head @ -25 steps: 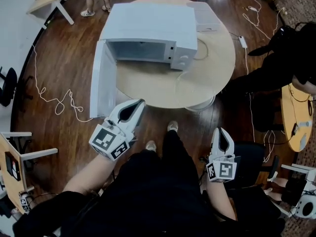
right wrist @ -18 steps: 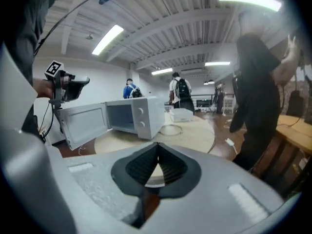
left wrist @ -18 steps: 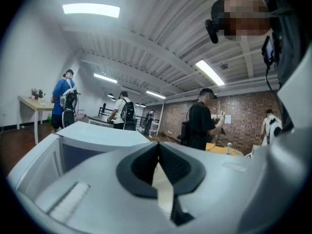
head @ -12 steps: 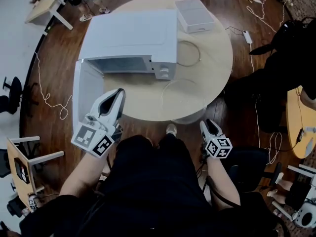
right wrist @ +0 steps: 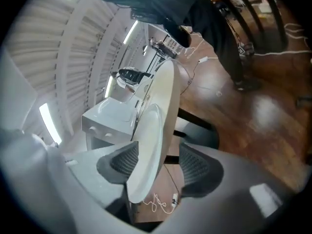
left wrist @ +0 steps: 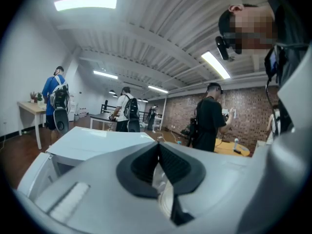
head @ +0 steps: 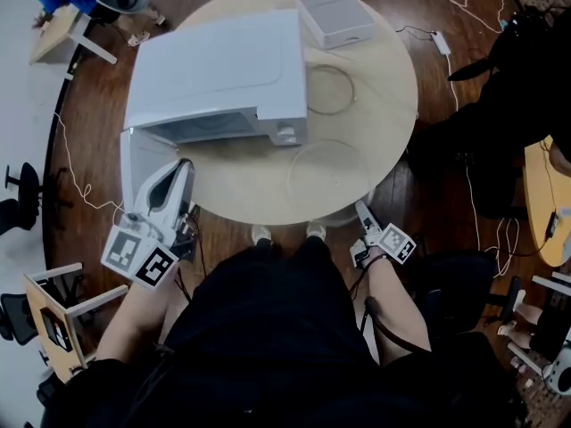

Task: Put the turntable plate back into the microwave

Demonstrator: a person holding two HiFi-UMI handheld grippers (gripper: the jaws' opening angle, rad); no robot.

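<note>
My right gripper (head: 364, 214), lower right of centre, jaws opening around the near rim of the glass turntable plate (head: 330, 172), left gripper (head: 181, 169) clenched empty

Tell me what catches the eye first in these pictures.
A white microwave sits on the round table, its door swung wide open beside the left gripper, whose jaws are together. At the table's near edge lies the clear turntable plate; the right gripper is opening its jaws there, the plate's rim between them, ungripped.
</note>
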